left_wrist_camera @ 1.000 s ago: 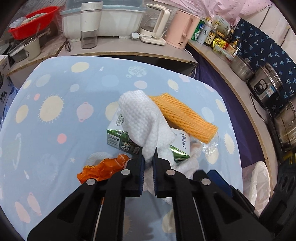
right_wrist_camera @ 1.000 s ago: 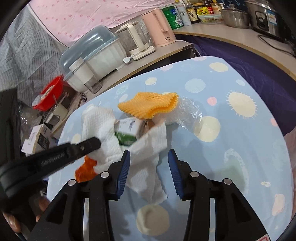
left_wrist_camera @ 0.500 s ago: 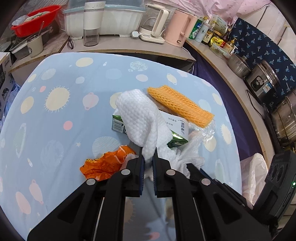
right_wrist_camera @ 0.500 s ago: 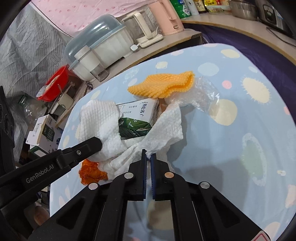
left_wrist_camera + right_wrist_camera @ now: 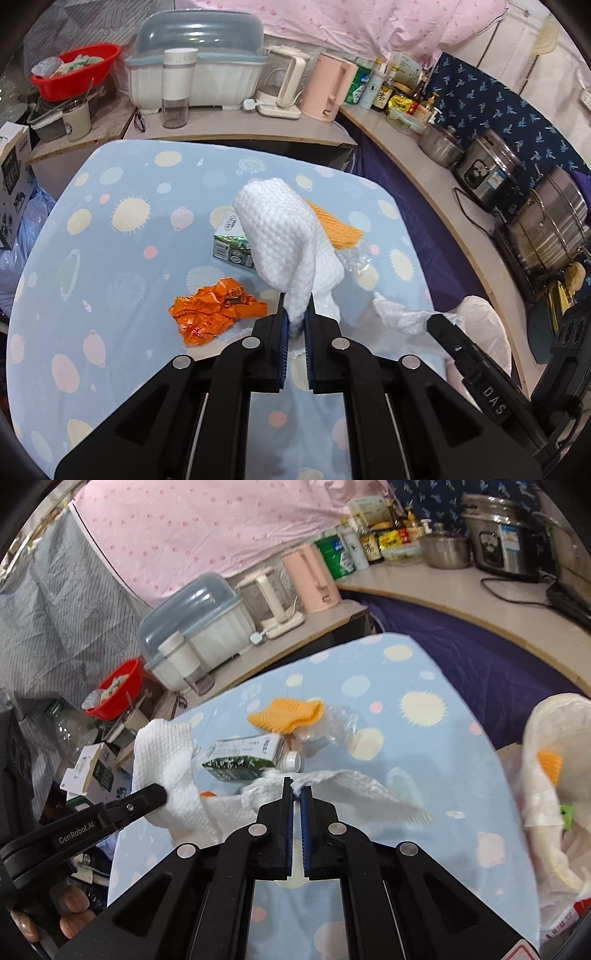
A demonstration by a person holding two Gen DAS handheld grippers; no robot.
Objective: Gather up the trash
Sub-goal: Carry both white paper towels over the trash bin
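Worktop (image 5: 92,258), blue planet cloth, fills frame centre. White trash bag (image 5: 554,775) gaping at right edge, ready for drop. Paper towel (image 5: 284,236) lifted mid-frame, stretched between both: left hand-held gripper (image 5: 295,317) pinching one end, right hand-held gripper (image 5: 296,792) pinching other, likely so sheet clears carton (image 5: 243,757). Orange wrapper (image 5: 214,308) lower left, uncollected.

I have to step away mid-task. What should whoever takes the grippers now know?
Left gripper: shut on one end of the white paper towel, lifted off the table.
Right gripper: shut on the towel's other end.
On the tablecloth: green carton, orange wrapper, orange foam net, clear plastic.
Trash bag, to the right, already holds some trash.
Left: drop the towel into the bag, then collect the rest.
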